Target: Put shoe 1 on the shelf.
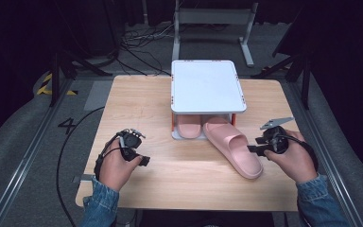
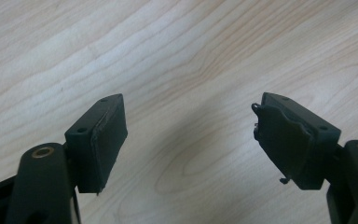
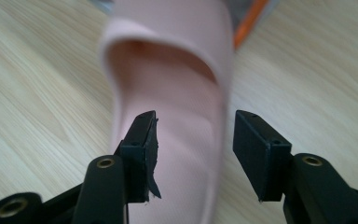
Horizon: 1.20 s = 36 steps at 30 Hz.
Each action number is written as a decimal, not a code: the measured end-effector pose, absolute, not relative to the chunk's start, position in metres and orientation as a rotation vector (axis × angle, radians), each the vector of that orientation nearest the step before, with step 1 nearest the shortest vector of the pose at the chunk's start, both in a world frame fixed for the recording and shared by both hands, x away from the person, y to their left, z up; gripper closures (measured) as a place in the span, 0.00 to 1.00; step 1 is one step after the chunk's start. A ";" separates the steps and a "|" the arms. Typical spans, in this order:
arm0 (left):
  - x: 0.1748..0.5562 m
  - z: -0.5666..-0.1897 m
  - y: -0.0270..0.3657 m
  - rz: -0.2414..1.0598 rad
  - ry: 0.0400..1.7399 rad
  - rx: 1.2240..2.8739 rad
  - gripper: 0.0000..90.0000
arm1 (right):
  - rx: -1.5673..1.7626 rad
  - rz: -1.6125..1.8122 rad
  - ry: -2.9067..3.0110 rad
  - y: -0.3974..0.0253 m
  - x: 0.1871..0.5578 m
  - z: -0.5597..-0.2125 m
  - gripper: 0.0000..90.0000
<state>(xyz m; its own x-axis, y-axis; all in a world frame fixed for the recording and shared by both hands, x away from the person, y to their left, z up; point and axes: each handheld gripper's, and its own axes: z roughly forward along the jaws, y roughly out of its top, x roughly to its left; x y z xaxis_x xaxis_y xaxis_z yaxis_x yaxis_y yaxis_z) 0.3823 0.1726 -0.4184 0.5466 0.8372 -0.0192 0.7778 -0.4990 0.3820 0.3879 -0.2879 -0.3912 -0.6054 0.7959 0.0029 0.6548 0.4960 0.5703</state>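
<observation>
A pink slipper [image 1: 234, 149] lies on the wooden table [image 1: 137, 104], its toe at the low white shoe rack [image 1: 207, 86] and its heel toward me. A second pink slipper [image 1: 188, 126] sits under the rack's shelf. My right gripper [image 1: 253, 149] is at the right side of the near slipper, open. In the right gripper view the slipper [image 3: 177, 79] runs between the jaws, one jaw over its footbed, the other past its edge; the right gripper [image 3: 193, 144] is not closed on it. My left gripper [image 1: 144, 161] is open over bare wood, empty [image 2: 189, 135].
The rack stands at the table's far middle on orange posts [image 3: 251, 18]. Bare wood lies left and in front of the slipper. Beyond the table are cables on the floor [image 1: 137, 45] and a grey metal frame [image 1: 212, 19].
</observation>
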 end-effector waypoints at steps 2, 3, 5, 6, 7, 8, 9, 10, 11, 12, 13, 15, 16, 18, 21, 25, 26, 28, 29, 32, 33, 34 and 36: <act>0.387 -0.418 0.168 0.237 1.313 2.450 0.28 | 1.247 0.755 2.472 -0.294 0.387 -0.393 0.56; 0.389 -0.419 0.166 0.239 1.302 2.456 0.28 | 1.280 0.700 2.469 -0.304 0.384 -0.398 0.56; 0.393 -0.419 0.162 0.235 1.289 2.466 0.28 | 1.296 0.684 2.467 -0.308 0.383 -0.400 0.56; 0.395 -0.419 0.160 0.230 1.288 2.468 0.28 | 1.318 0.661 2.469 -0.313 0.381 -0.404 0.55; 0.396 -0.419 0.159 0.233 1.283 2.469 0.28 | 1.325 0.642 2.474 -0.315 0.380 -0.406 0.56; 0.397 -0.419 0.158 0.238 1.274 2.478 0.28 | 1.331 0.632 2.476 -0.317 0.379 -0.408 0.56; 0.398 -0.419 0.157 0.247 1.272 2.484 0.28 | 1.338 0.624 2.473 -0.319 0.378 -0.409 0.57; 0.401 -0.418 0.154 0.253 1.269 2.486 0.28 | 1.344 0.609 2.472 -0.320 0.378 -0.412 0.57; 0.401 -0.418 0.154 0.253 1.269 2.486 0.28 | 1.359 0.572 2.483 -0.323 0.377 -0.416 0.58; 0.402 -0.418 0.152 0.247 1.263 2.488 0.28 | 1.366 0.550 2.489 -0.324 0.376 -0.419 0.59; 0.404 -0.418 0.151 0.247 1.256 2.489 0.28 | 1.370 0.532 2.498 -0.325 0.375 -0.421 0.60; 0.406 -0.418 0.148 0.243 1.249 2.496 0.28 | 1.382 0.484 2.516 -0.328 0.373 -0.427 0.62; 0.407 -0.419 0.148 0.240 1.250 2.494 0.28 | 1.388 0.466 2.522 -0.328 0.373 -0.429 0.62; 0.408 -0.419 0.146 0.239 1.241 2.499 0.28 | 1.397 0.442 2.534 -0.329 0.371 -0.433 0.64; 0.409 -0.420 0.144 0.237 1.237 2.503 0.28 | 1.395 0.413 2.557 -0.328 0.370 -0.437 0.62; 0.409 -0.420 0.144 0.237 1.239 2.505 0.28 | 1.376 0.406 2.575 -0.321 0.370 -0.441 0.62; 0.409 -0.420 0.145 0.233 1.244 2.502 0.28 | 1.371 0.401 2.583 -0.319 0.370 -0.442 0.63; 0.408 -0.420 0.146 0.239 1.242 2.502 0.28 | 1.360 0.397 2.603 -0.314 0.369 -0.443 0.64; 0.407 -0.420 0.146 0.235 1.245 2.501 0.28 | 1.356 0.404 2.612 -0.312 0.369 -0.443 0.64; 0.406 -0.420 0.148 0.239 1.248 2.502 0.28 | 1.331 0.444 2.644 -0.302 0.367 -0.441 0.64; 0.405 -0.420 0.149 0.238 1.254 2.498 0.28 | 1.324 0.458 2.652 -0.297 0.366 -0.440 0.64; 0.405 -0.420 0.149 0.238 1.254 2.498 0.28 | 1.311 0.468 2.664 -0.292 0.365 -0.440 0.64; 0.404 -0.420 0.151 0.241 1.261 2.496 0.28 | 1.285 0.472 2.682 -0.283 0.364 -0.439 0.64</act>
<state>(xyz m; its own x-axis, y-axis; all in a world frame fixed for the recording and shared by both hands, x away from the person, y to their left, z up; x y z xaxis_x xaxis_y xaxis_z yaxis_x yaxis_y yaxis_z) 0.4037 0.1508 -0.4198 0.5931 0.8051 0.0007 0.7486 -0.5518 0.3676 0.3638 -0.2834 -0.4392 -0.6287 0.7774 0.0169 0.7365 0.5884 0.3336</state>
